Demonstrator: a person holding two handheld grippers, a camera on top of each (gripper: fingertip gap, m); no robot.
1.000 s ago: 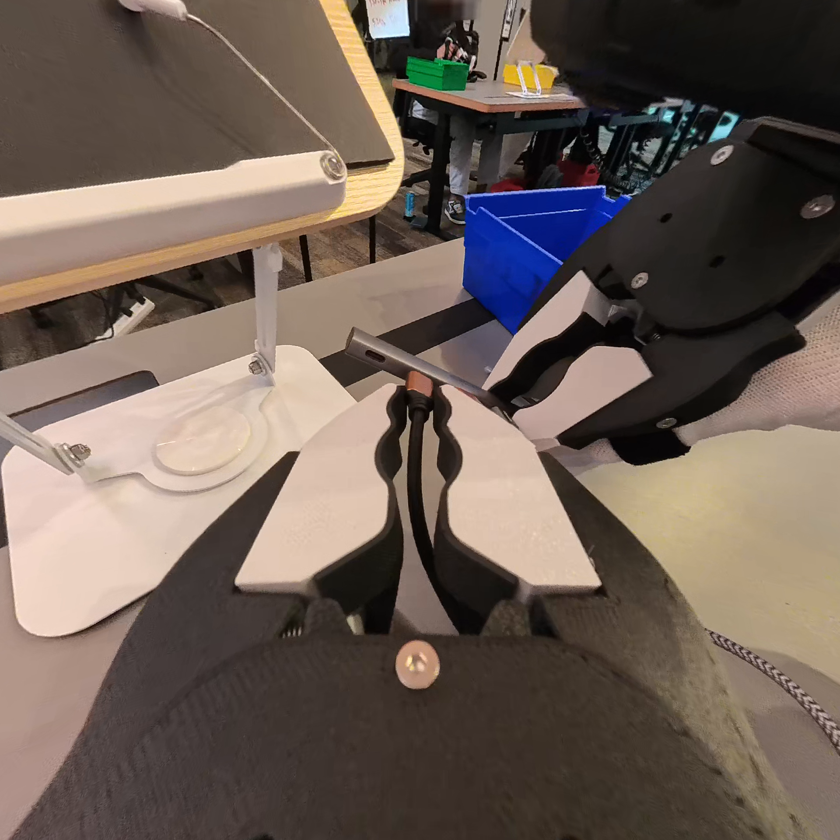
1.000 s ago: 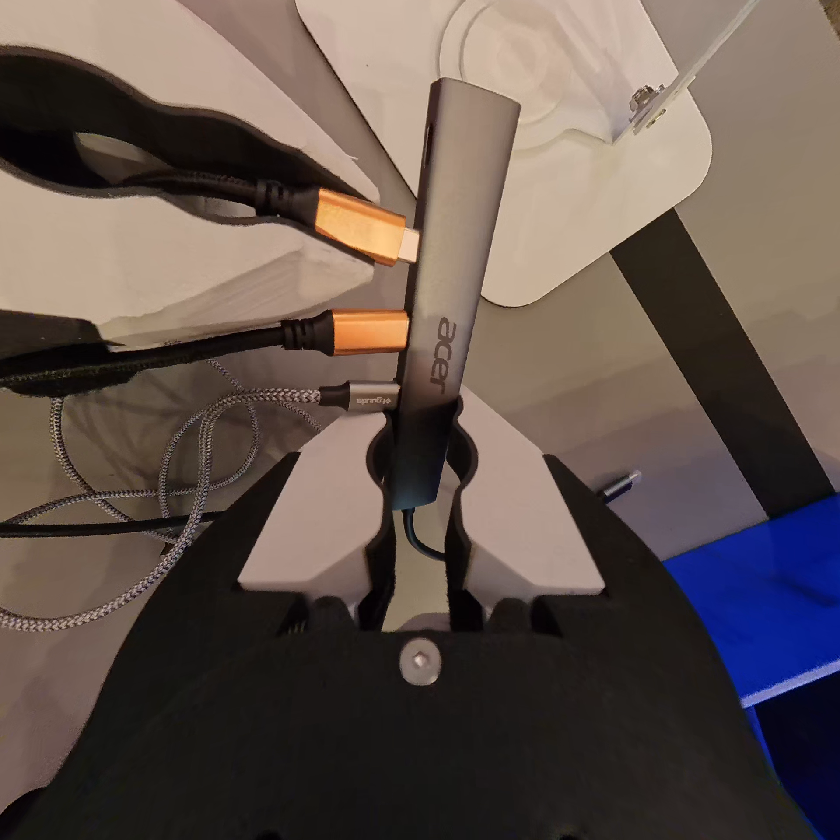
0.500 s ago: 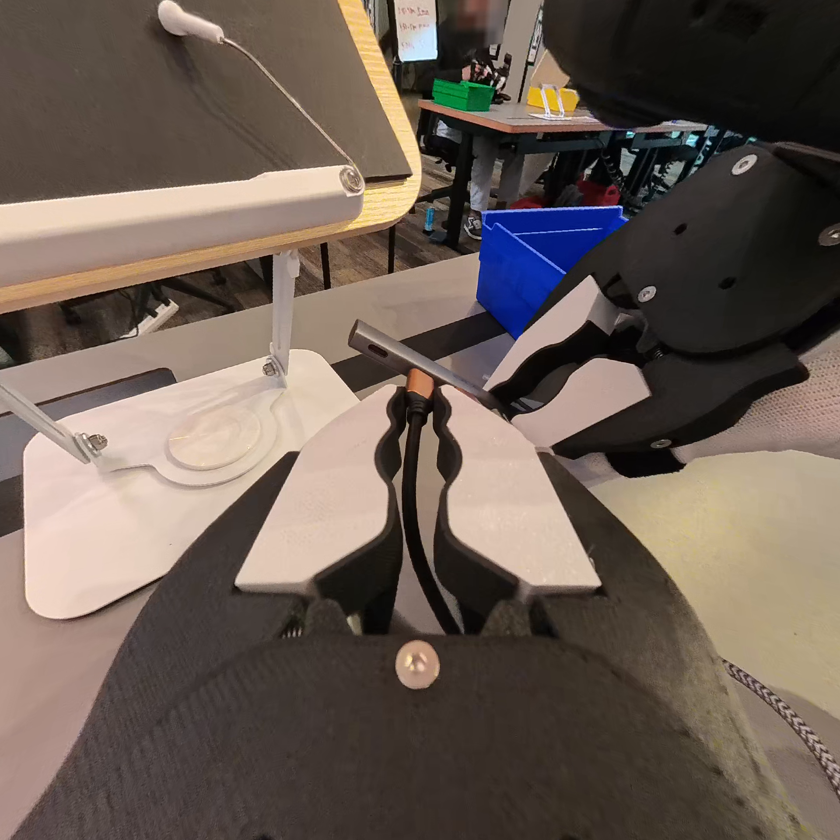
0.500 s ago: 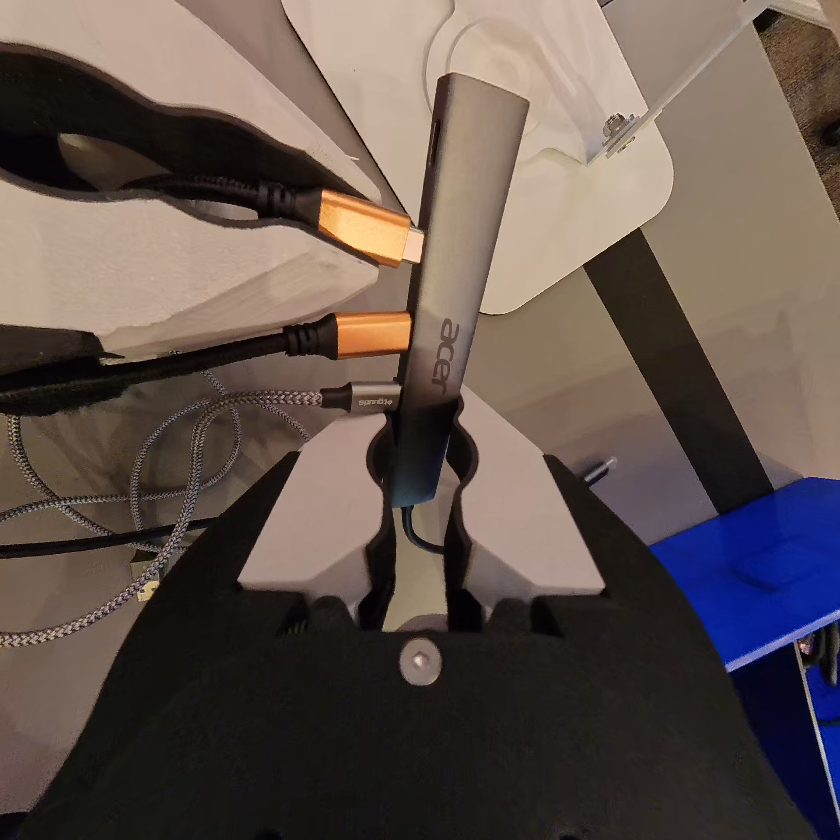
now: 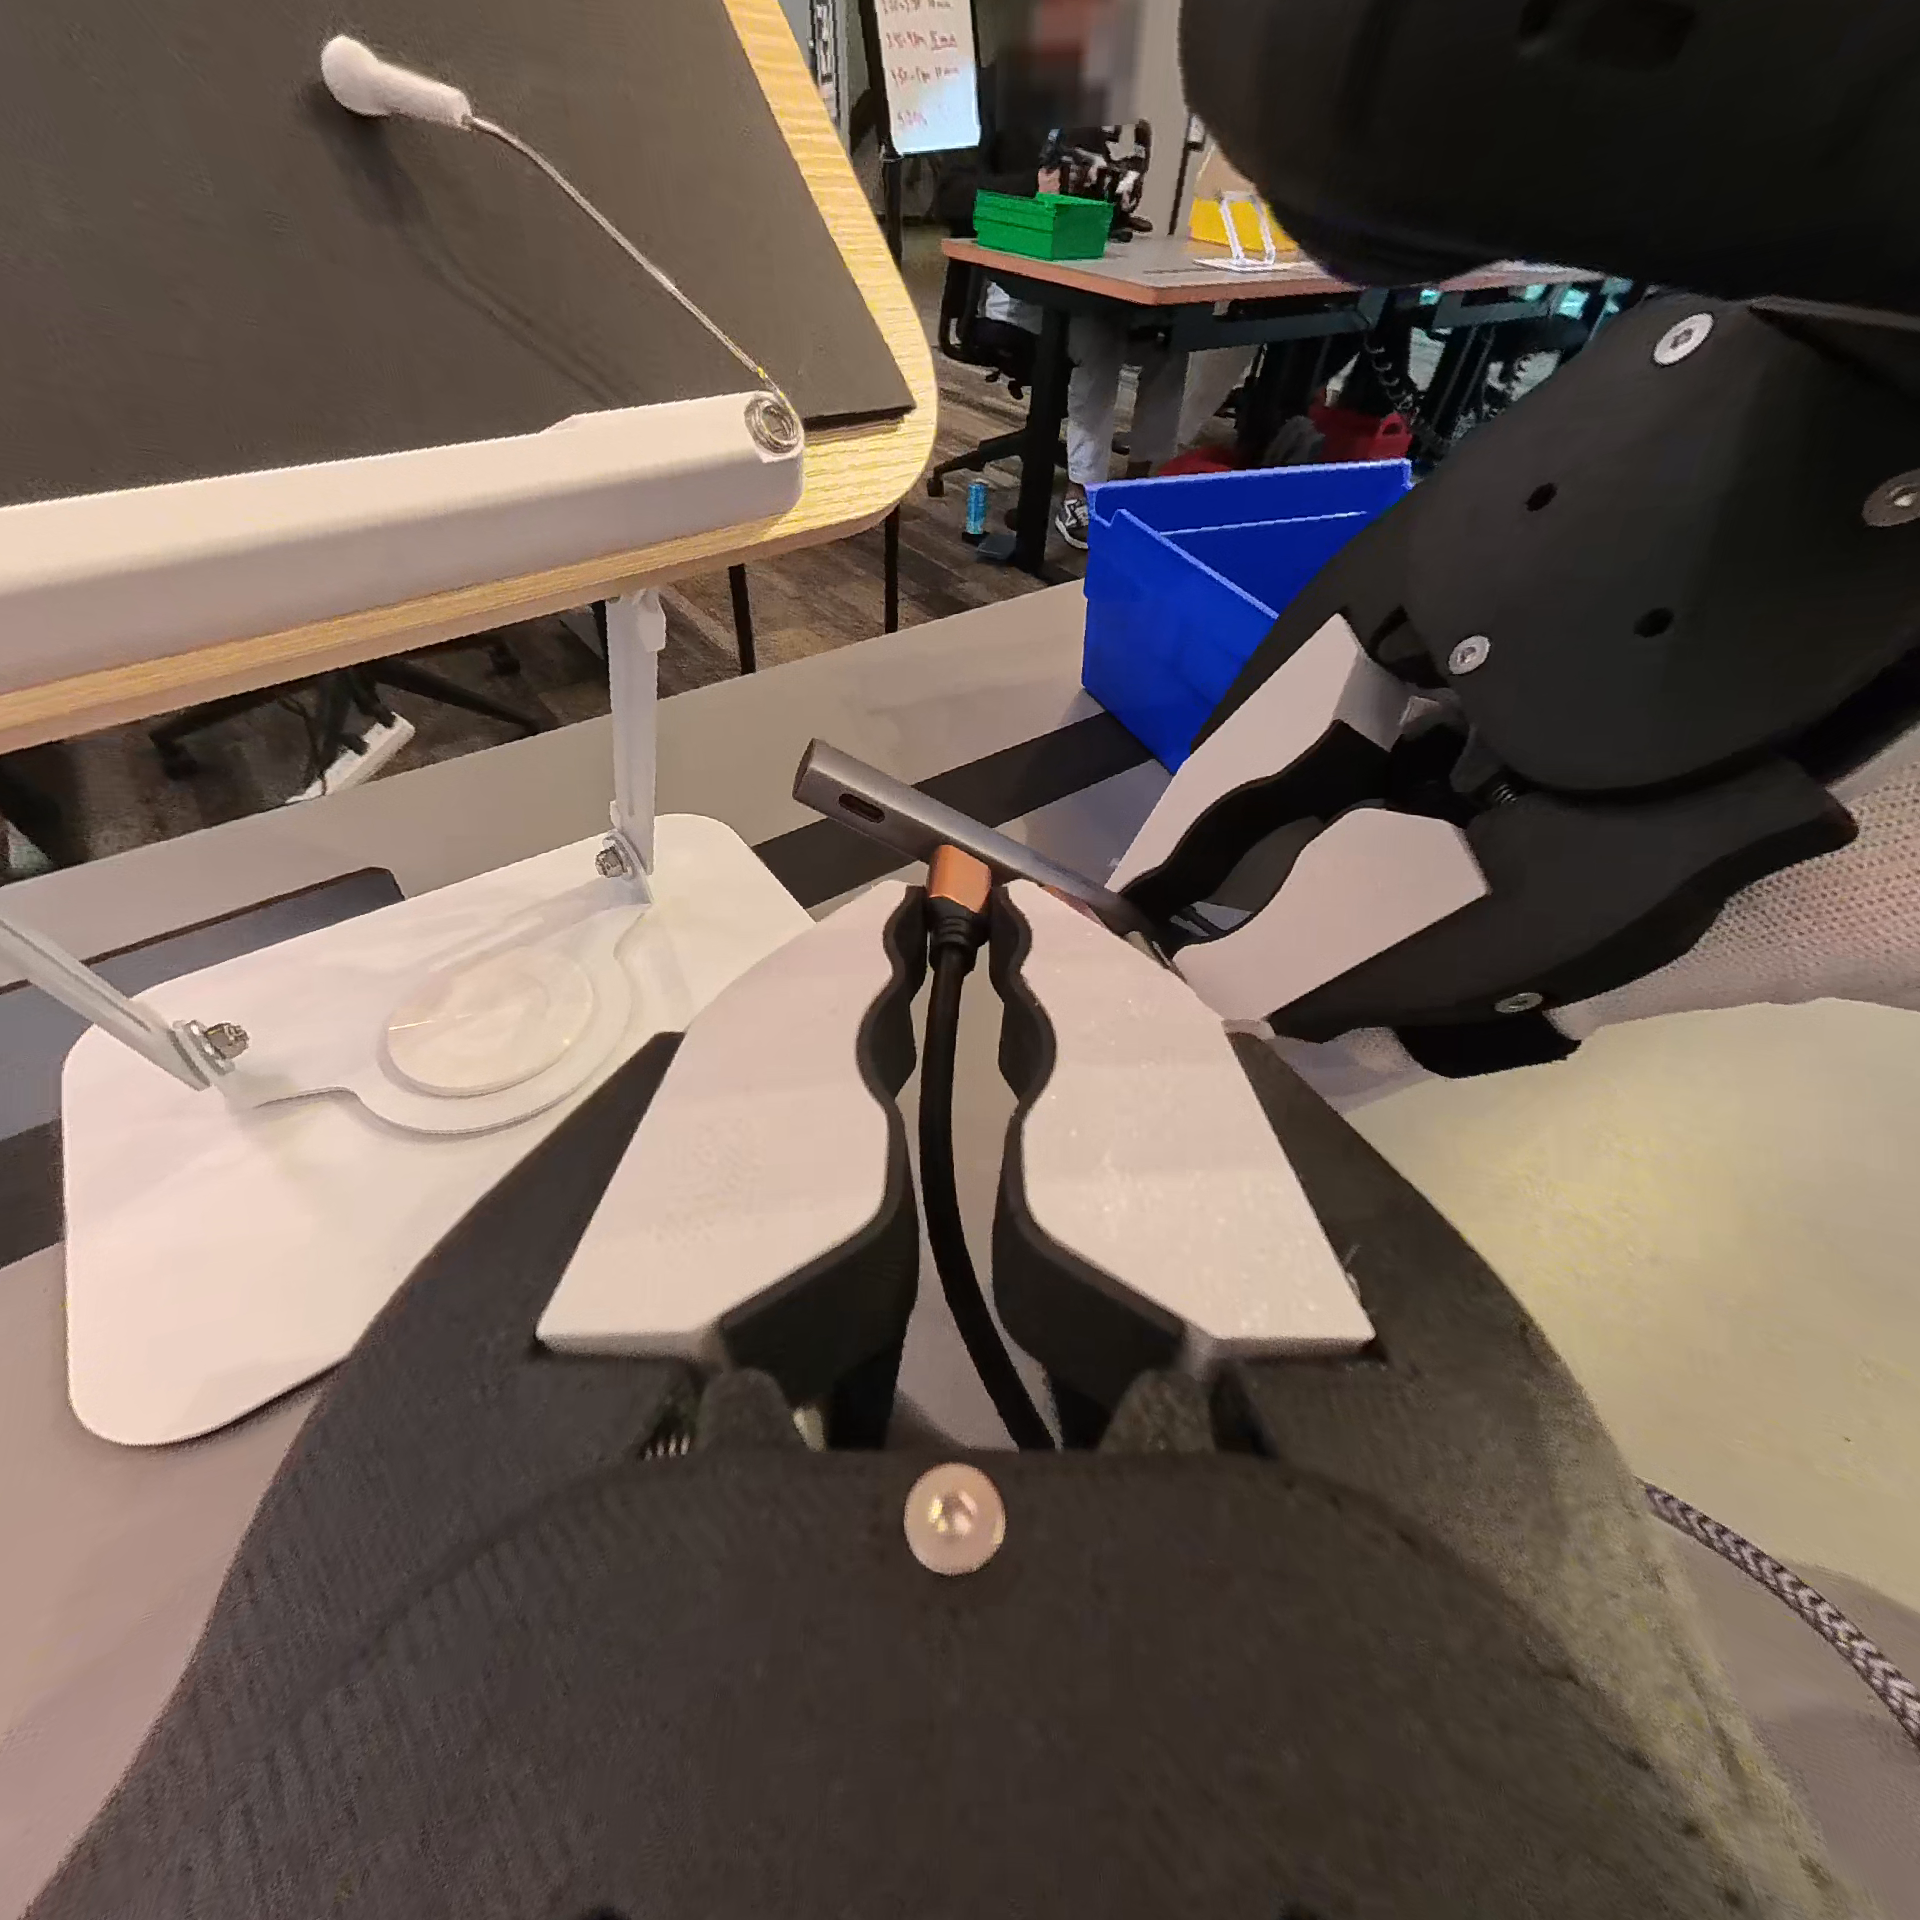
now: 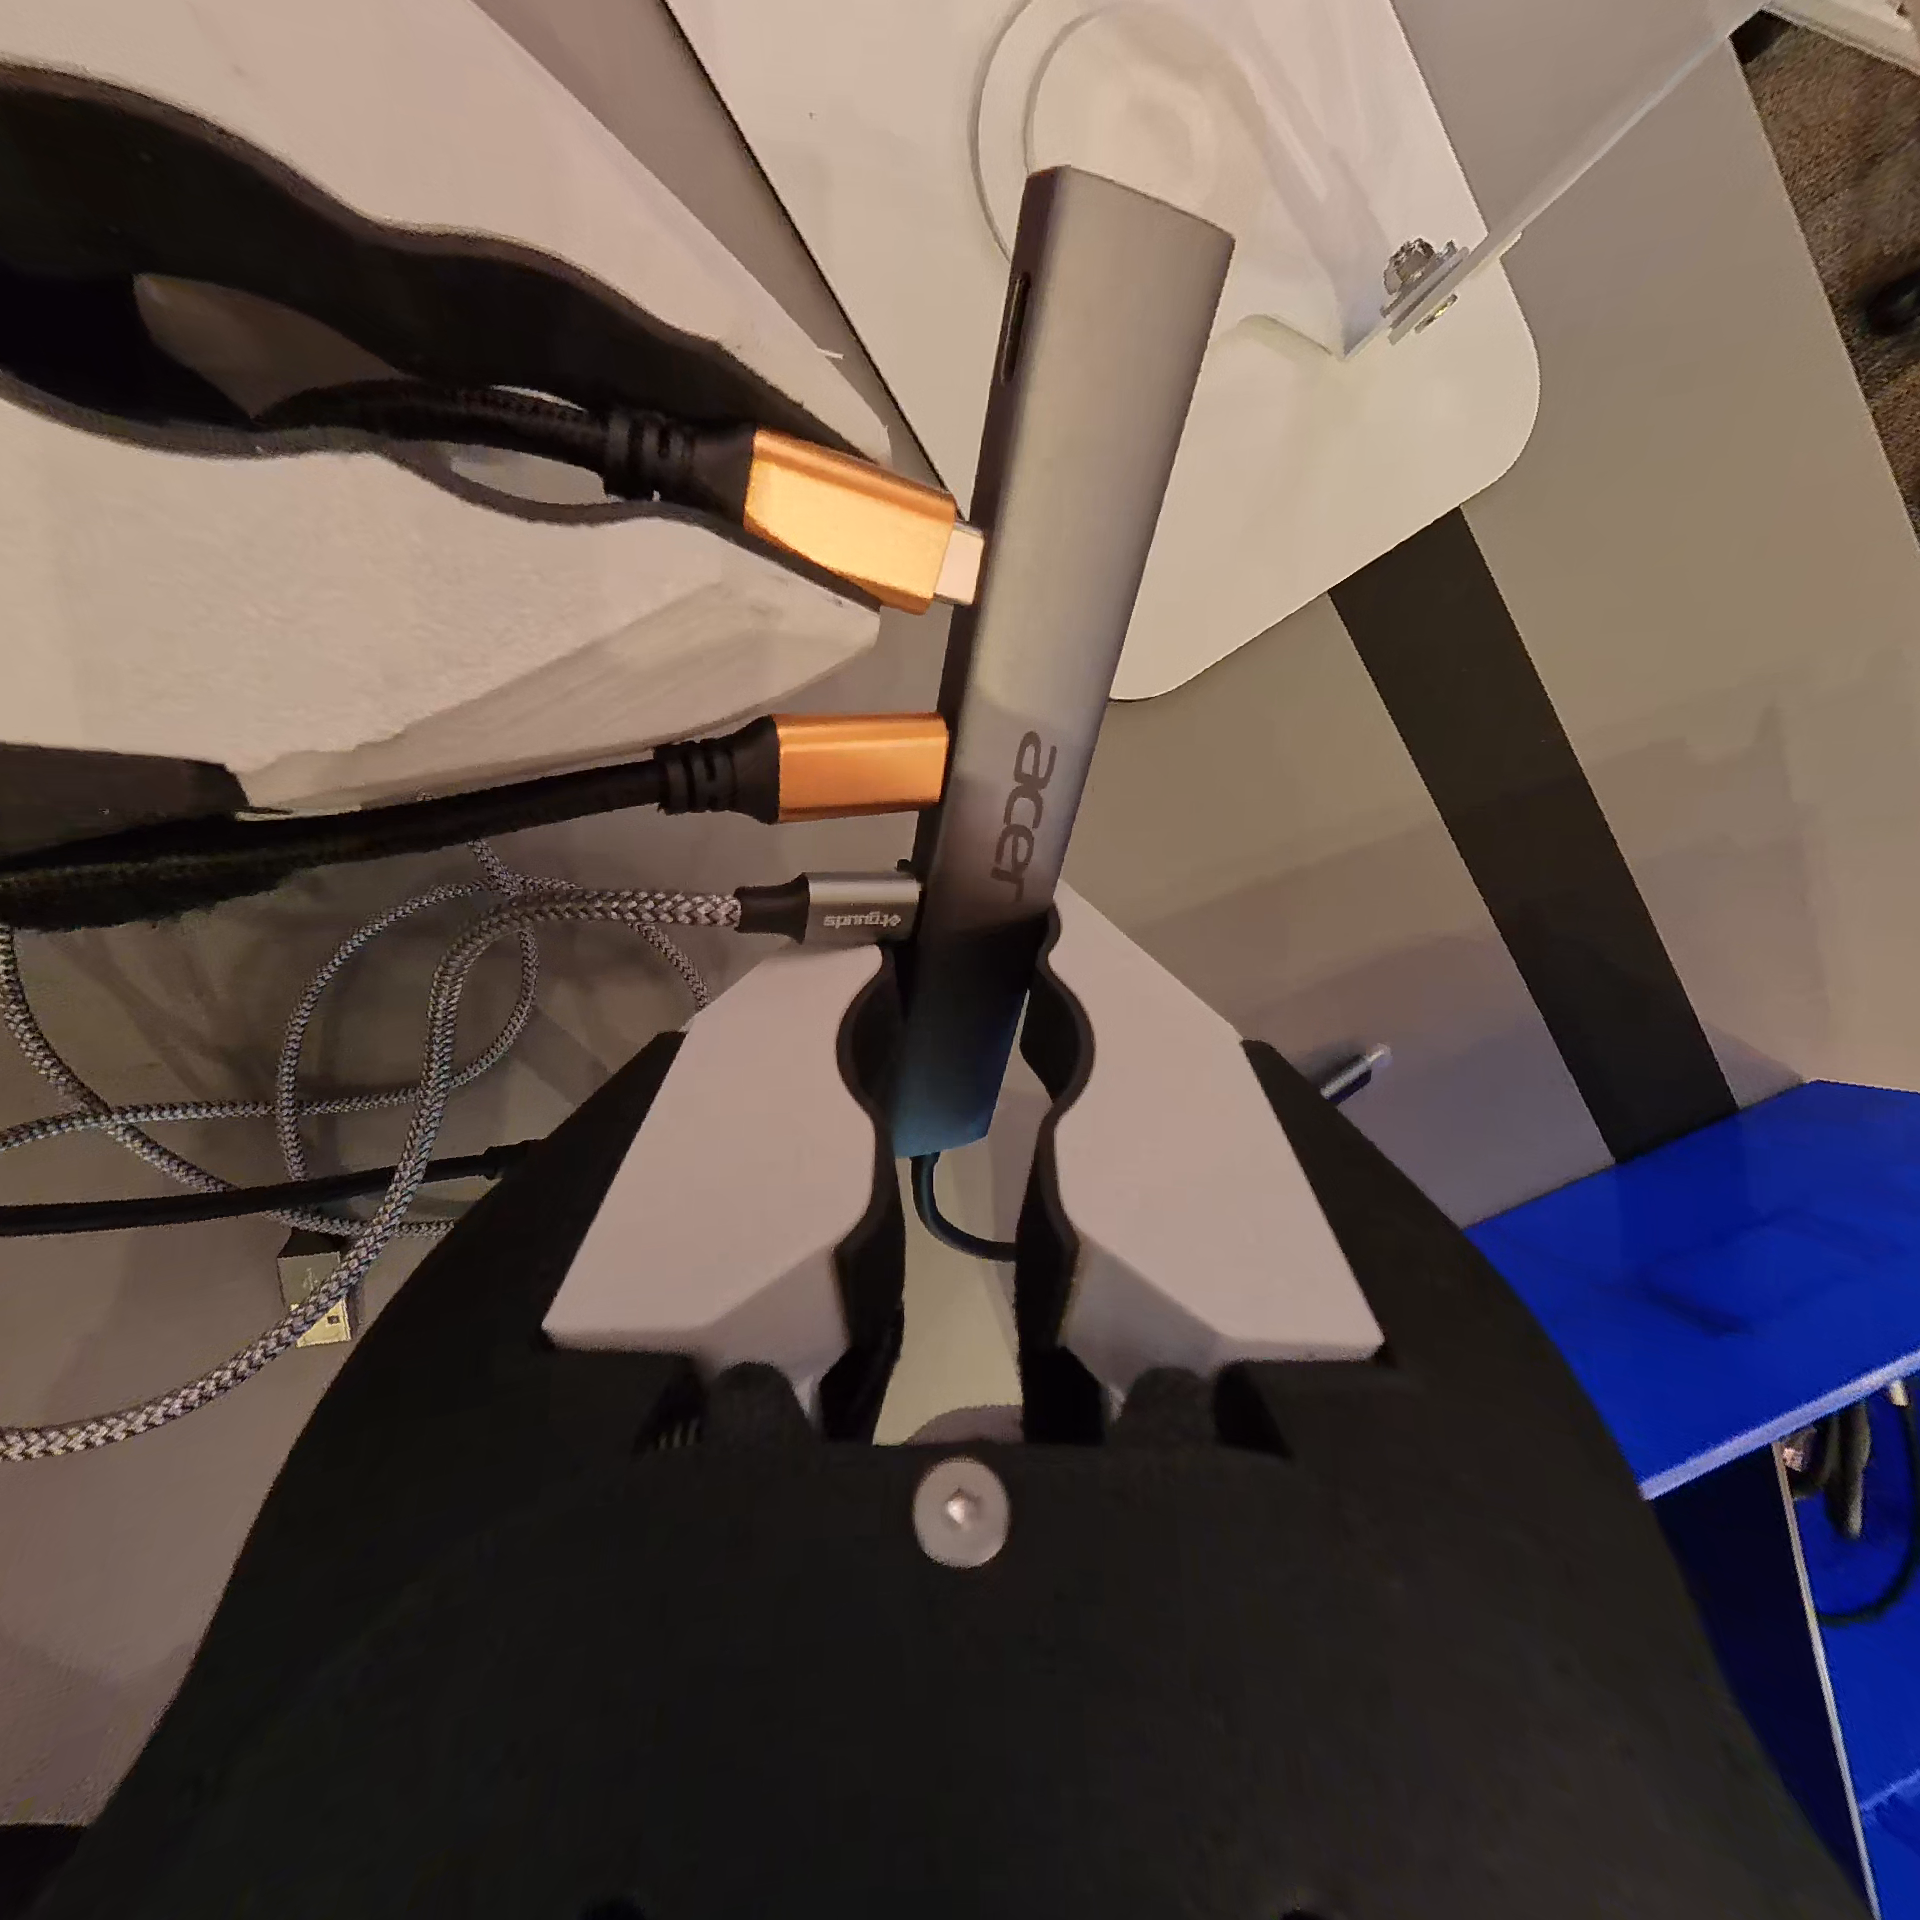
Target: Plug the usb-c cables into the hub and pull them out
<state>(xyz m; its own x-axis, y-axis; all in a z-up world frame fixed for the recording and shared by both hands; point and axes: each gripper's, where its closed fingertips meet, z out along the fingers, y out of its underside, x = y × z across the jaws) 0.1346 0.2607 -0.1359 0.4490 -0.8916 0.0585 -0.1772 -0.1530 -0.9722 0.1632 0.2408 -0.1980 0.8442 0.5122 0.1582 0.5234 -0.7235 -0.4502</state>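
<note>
My right gripper (image 6: 961, 935) is shut on the lower end of a grey usb hub (image 6: 1081, 582) and holds it above the table. My left gripper (image 5: 956, 904) is shut on a black cable with a copper plug (image 5: 954, 875). In the right wrist view that copper plug (image 6: 852, 530) meets the hub's side at a slant, with its metal tip still showing. A second copper plug (image 6: 862, 764) and a grey braided cable's plug (image 6: 847, 912) sit in ports lower on the same side. In the left wrist view the hub (image 5: 894, 816) has an empty port at its end.
A white stand base (image 5: 260, 1195) lies just beyond the hub, carrying a tilted black board (image 5: 312, 260). A blue bin (image 5: 1195, 592) stands to the right and shows in the right wrist view (image 6: 1714, 1247). Loose braided cable (image 6: 312, 1039) lies coiled on the grey table. Tip to tip, the grippers are about 7 cm apart.
Both grippers have shifted slightly together with the hub and the plug. The top copper plug stays at the hub's side with its tip showing.
</note>
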